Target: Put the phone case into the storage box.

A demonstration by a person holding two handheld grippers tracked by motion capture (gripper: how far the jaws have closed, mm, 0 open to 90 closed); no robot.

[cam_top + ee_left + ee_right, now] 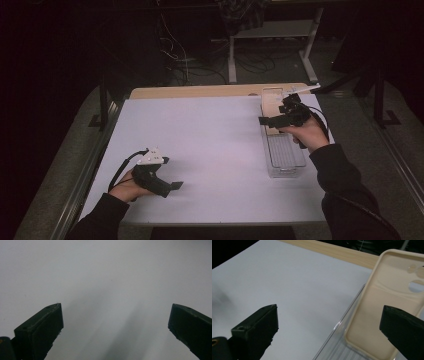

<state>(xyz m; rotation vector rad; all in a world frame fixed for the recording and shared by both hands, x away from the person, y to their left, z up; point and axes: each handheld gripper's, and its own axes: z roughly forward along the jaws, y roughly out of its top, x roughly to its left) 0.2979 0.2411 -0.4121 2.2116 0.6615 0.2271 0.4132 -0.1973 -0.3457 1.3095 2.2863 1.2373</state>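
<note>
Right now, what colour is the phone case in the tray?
Cream-beige phone case, lying in the clear tray; clearest in the right gripper view.

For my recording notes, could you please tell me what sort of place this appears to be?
Probably a lab or workshop set up for recording handling work. A white-covered table stands in a dark room, loose cables lie on the floor behind it, and a metal-legged bench stands beyond.

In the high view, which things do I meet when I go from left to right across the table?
Left gripper → bare white table → right gripper → clear tray holding the beige phone case.
</note>
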